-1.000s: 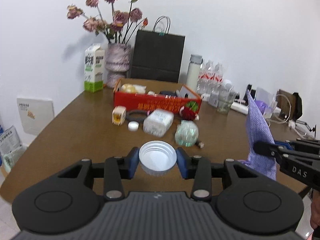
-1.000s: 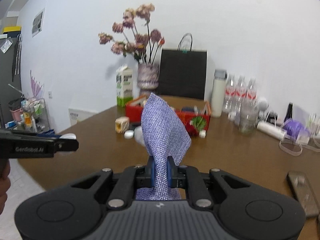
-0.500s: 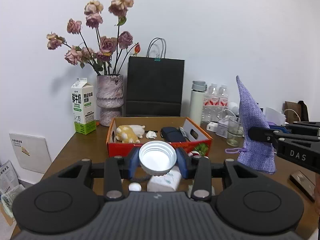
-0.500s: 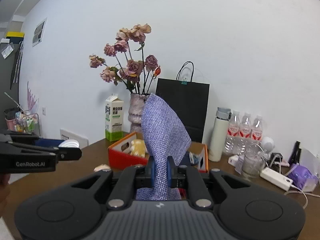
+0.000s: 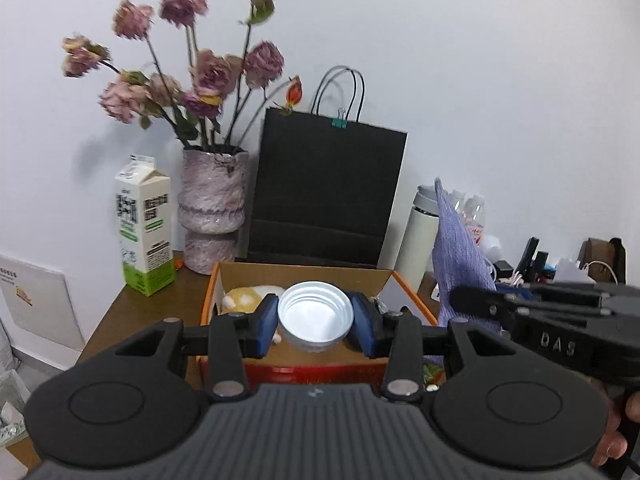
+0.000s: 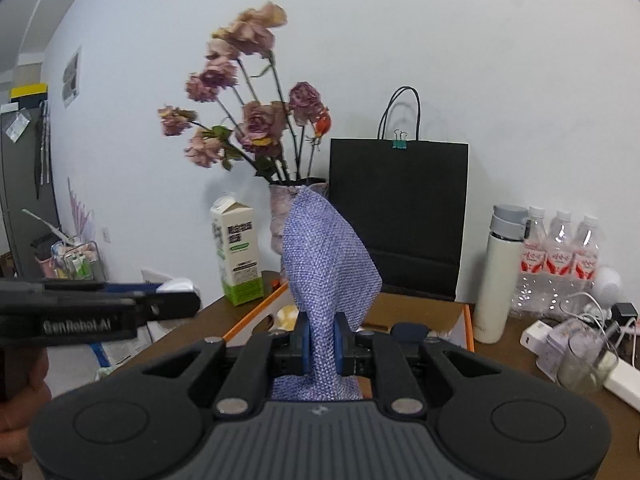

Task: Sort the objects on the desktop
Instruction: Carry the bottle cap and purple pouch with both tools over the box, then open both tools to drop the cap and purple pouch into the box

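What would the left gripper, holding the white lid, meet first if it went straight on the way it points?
Probably the inside of the open box: the left gripper, shut on the lid, points slightly downward over it, toward the yellow toy inside. Depth is unclear, so it could instead pass over to the black bag.

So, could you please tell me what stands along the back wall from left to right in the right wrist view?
Milk carton → vase → black bag → white flask → water bottles.
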`<state>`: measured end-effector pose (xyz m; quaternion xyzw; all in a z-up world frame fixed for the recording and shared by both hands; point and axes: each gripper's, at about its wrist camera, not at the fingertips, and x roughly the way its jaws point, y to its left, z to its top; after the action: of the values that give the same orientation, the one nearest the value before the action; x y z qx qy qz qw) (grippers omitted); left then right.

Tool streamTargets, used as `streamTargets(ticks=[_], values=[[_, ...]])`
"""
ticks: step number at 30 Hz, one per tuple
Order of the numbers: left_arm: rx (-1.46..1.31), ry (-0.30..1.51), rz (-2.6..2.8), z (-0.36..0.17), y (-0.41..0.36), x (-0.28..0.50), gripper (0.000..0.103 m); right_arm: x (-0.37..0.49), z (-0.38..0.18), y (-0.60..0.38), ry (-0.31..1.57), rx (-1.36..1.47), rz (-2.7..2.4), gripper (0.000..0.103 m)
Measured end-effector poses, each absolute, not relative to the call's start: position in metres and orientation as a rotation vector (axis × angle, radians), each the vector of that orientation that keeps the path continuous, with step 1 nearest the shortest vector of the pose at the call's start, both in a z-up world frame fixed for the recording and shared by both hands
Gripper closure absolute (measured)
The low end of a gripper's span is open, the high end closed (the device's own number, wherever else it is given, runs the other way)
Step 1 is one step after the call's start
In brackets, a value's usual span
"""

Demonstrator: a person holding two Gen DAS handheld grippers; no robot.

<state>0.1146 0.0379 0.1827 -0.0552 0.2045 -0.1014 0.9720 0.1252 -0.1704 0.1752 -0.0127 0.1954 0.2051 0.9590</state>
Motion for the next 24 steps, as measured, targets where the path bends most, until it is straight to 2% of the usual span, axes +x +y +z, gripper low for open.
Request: streamTargets(ticks=[6,11,18,24], values=[[-0.043,0.464,-0.179,0.179,0.024,0.182,0.062,0.195,0.182,-0.165,0.472,-0.037,0.420,0.092],[-0.037,0.592,-0.184,0.167,0.012,0.246,0.062,0.266,0.166,-0.166,0.602,-0.024,0.396,0.092],[-0.047,0.844,-0.161,0.119,-0.001,0.325,0.062,0.359,0.106,-0.168,0.858,0.060,0.375,0.092],[-0.064,0.997,-0.108,0.073,-0.002,0.369,0.062,0.392,0.051,-0.152,1.003,0.035,0.336,0.092]])
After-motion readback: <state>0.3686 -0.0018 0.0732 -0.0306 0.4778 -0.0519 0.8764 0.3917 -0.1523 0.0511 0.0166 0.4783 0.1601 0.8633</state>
